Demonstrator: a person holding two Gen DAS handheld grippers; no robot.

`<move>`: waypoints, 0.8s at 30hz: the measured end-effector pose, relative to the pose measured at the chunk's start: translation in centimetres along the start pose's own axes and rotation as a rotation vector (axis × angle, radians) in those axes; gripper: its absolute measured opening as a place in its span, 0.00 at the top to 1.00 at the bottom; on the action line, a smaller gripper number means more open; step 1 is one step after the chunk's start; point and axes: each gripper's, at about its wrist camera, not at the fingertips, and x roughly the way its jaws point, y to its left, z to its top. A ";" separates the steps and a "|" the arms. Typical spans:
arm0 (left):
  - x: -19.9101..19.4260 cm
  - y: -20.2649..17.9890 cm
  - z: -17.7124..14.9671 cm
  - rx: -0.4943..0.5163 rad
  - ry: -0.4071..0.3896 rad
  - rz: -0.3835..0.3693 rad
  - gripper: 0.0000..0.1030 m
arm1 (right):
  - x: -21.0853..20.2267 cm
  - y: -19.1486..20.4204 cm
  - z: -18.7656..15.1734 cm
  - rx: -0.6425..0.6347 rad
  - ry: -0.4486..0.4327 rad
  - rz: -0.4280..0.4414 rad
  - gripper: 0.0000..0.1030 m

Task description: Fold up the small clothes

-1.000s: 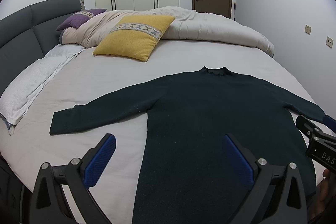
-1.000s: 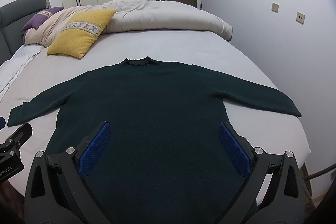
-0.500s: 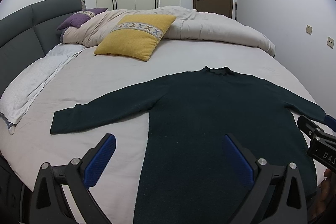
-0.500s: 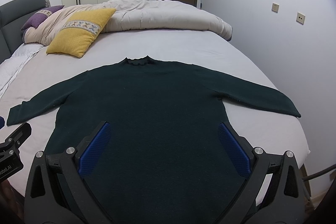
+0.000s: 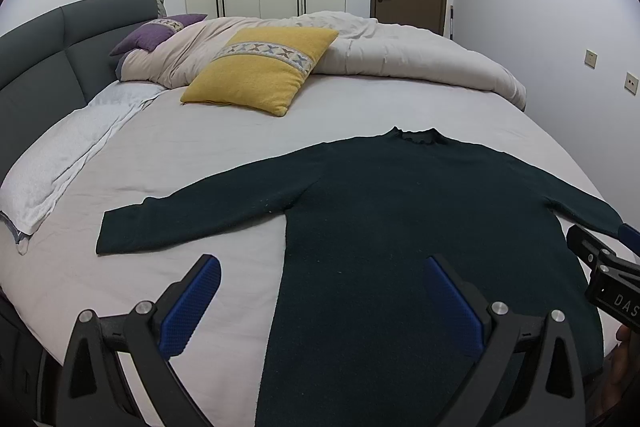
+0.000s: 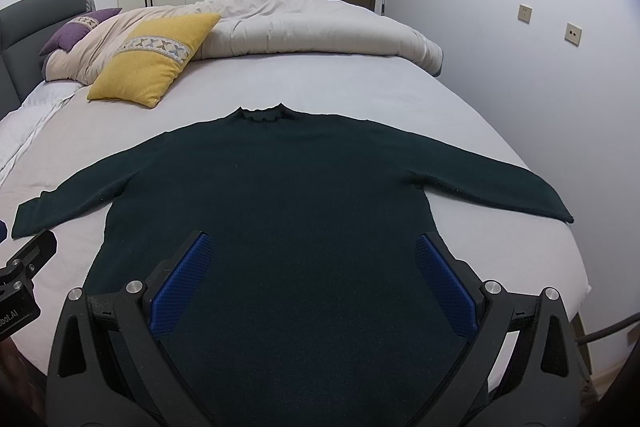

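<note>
While both claws hover spread and empty, one dark green sweater (image 6: pixel 288 211) is seen laid flat on the bed sheet (image 5: pixel 208 147).

One sweater is counted, front down or up cannot be told, with two sleeves stretched out to either side and its ruffled collar pointed toward the one yellow cushion (image 5: pixel 260 69). Beyond the sweater's collar, one beige duvet (image 6: pixel 312 27) is bunched, and one purple pillow (image 5: pixel 154 35) is tucked at the duvet's headboard end. The left gripper (image 5: pixel 320 301) is held above the sweater's left hem edge, its two blue pads wide apart. The right gripper (image 6: pixel 314 281) is held above the sweater's lower body, its two pads likewise wide apart, nothing pinched.
</note>
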 end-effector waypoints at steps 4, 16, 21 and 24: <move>0.0 0.0 0.0 0.001 0.000 0.000 0.00 | 0.2 0.1 -0.1 -0.001 0.003 -0.001 0.00; 0.0 0.1 -0.1 0.000 0.003 0.000 0.00 | 0.5 0.2 -0.1 -0.003 0.008 -0.001 0.00; 0.0 0.3 -0.3 0.000 0.004 -0.001 0.00 | 0.6 0.3 -0.1 -0.003 0.010 -0.001 0.00; 0.0 0.3 -0.3 0.000 0.004 0.000 0.00 | 0.6 0.3 -0.4 -0.004 0.011 -0.002 0.00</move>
